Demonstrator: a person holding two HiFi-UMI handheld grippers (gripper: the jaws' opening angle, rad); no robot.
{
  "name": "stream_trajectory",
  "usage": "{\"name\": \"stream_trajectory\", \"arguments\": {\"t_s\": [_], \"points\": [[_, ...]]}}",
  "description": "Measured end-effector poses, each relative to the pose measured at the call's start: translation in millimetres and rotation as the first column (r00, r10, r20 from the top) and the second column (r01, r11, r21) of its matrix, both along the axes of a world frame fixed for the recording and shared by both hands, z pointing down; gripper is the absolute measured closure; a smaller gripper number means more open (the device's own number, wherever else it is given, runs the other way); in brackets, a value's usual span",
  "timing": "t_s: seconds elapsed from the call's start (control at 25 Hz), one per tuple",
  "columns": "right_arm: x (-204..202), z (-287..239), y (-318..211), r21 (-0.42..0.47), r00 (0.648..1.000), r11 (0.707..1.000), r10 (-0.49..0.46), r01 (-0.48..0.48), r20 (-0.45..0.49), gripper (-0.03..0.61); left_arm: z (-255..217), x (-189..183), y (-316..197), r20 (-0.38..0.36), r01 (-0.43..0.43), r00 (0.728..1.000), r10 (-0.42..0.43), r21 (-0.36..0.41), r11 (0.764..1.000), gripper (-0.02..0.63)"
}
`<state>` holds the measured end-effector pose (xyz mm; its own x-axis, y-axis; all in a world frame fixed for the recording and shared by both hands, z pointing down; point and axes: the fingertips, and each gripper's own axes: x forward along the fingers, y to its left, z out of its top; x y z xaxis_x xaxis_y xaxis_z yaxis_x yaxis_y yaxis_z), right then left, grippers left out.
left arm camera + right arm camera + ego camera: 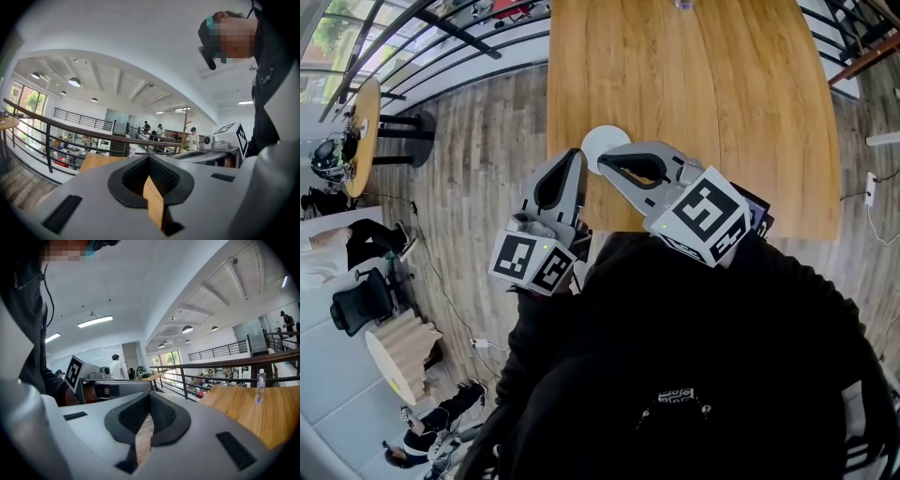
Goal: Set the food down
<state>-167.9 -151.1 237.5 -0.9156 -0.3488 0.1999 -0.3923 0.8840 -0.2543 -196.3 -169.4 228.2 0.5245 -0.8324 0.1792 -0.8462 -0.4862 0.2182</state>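
Food (603, 144) at near table (694, 103) corner

Seemingly an open-plan office or studio on a mezzanine: a long pale wooden table (694, 94) beside a black metal railing (47, 129), grey plank floor (478, 159), a black swivel chair (356, 305), round pendant lamps (74, 82), and people (192, 137) standing at distant counters.

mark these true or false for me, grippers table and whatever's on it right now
1. The right gripper holds food. False: its jaws are together with nothing between them.
2. A clear bottle stands on the wooden table. True.
3. The left gripper has its jaws wide apart. False: they are together and empty.
4. A dark railing runs beyond the table. True.
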Motion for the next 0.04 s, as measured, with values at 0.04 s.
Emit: {"name": "stream_trajectory", "arguments": {"t_s": [0.04], "points": [[0.2,0.5,0.8,-0.001,1.0,1.0,-0.002,0.002,-0.001,0.56,0.2,0.4,0.5,0.001,0.0,1.0,0.0,0.0,1.0,0.609]]}}
